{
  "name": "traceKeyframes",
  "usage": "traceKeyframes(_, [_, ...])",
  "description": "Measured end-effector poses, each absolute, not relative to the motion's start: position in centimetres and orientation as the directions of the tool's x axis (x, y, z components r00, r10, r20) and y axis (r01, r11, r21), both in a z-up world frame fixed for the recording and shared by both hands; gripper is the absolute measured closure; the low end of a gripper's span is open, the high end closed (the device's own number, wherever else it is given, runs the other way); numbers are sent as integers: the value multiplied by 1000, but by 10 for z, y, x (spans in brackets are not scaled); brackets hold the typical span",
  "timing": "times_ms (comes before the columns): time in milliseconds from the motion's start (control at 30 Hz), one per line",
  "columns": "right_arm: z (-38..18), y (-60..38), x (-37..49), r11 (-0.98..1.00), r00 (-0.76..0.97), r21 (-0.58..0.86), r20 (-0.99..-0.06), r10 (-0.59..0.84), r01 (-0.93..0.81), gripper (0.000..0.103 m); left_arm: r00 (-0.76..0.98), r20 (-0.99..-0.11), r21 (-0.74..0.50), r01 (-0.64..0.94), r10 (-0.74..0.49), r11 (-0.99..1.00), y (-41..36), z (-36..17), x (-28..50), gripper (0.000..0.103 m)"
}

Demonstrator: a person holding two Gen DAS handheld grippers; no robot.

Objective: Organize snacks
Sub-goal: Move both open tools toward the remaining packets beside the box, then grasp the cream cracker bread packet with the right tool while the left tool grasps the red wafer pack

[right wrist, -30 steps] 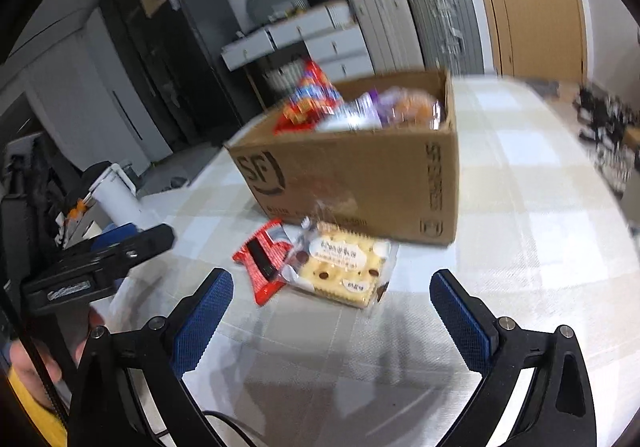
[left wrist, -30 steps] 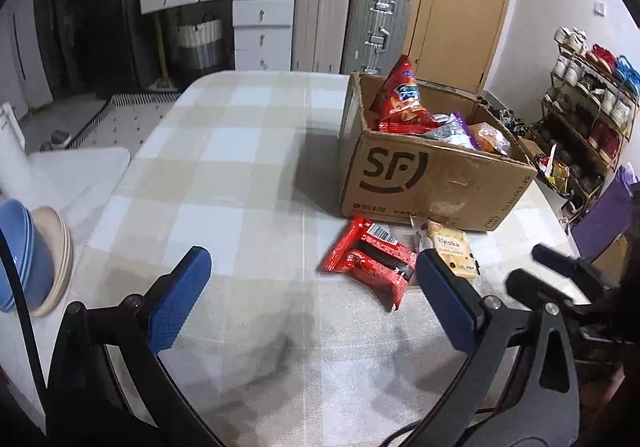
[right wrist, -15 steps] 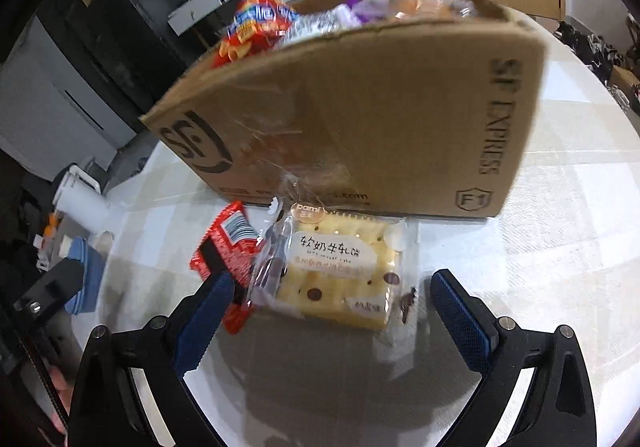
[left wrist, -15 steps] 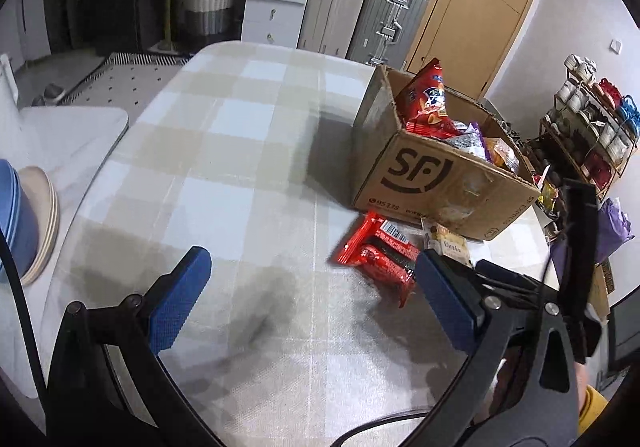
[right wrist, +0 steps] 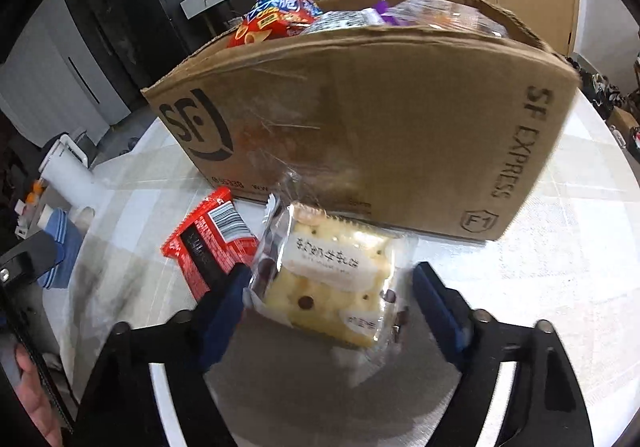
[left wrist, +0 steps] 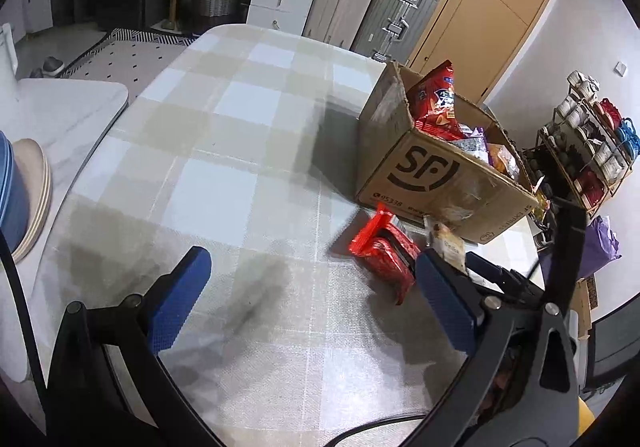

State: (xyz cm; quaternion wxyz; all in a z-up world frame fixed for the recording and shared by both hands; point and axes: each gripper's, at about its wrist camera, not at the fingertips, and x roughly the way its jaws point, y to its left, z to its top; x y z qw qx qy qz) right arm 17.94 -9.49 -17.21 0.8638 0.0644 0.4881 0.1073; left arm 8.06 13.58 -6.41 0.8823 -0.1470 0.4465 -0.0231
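Checked cloth covers the bench (left wrist: pixel 248 151) where, just before the brown cardboard box (right wrist: pixel 360 119), the right tongs (right wrist: pixel 332 299), closing, straddle the clear-wrapped cracker packet (right wrist: pixel 332 279) ungripped; next they must clench, lift and box it, left tongs (left wrist: pixel 312 299) released.

Clear-wrapped cracker pack (right wrist: pixel 334 287) and red packet (right wrist: pixel 212 243) flat beside snack-filled cardboard box (right wrist: pixel 360 119).

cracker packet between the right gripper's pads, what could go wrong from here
The right gripper has just been closing around the cracker packet; a hard squeeze could break the crackers. Its left finger sits over the edge of the red snack packet, so that might get pinched or dragged along. The cardboard box stands close behind, so a low lift could catch its wall.
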Motion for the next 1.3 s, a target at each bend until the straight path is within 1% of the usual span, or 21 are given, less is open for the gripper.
traceKeyframes(33, [-172,-97,178,967,503,222,-826,255,-126,31,597,-783,-283,-95,-173,954,137,-65,81,1])
traceKeyframes(133, [-173,-99,173,965,502,209,-825,260,-156,33,587,-790,-293,-106,-178,950,138,-69,83,1])
traceKeyframes(233, [-173,-100,167,962,496,192,-827,264,-192,34,582,-796,-277,-110,-164,955,137,-72,84,1])
traceKeyframes(333, [-170,-103,162,955,484,207,-827,286,-210,34,577,-805,-241,-111,-134,964,134,-76,86,1])
traceKeyframes(467, [-160,-113,149,949,501,233,-808,310,-211,34,560,-818,-231,-109,-132,967,131,-84,90,1])
traceKeyframes(700, [-136,-136,131,930,530,303,-764,367,-207,34,518,-835,-287,-125,-185,950,110,-98,105,1])
traceKeyframes(867, [-130,-148,126,922,533,331,-752,387,-203,34,498,-847,-301,-161,-186,940,82,-106,123,1])
traceKeyframes(1033, [-131,-159,123,913,528,361,-746,406,-191,34,429,-868,-371,-226,-250,901,65,-129,139,1])
traceKeyframes(1100, [-131,-160,123,909,528,369,-742,413,-192,34,444,-868,-360,-257,-222,897,62,-130,142,2])
traceKeyframes(1233, [-129,-166,122,903,525,381,-737,426,-197,34,437,-890,-273,-280,-131,920,51,-132,149,2])
traceKeyframes(1300, [-127,-169,121,901,522,385,-737,430,-199,34,439,-893,-248,-286,-103,925,47,-133,150,2])
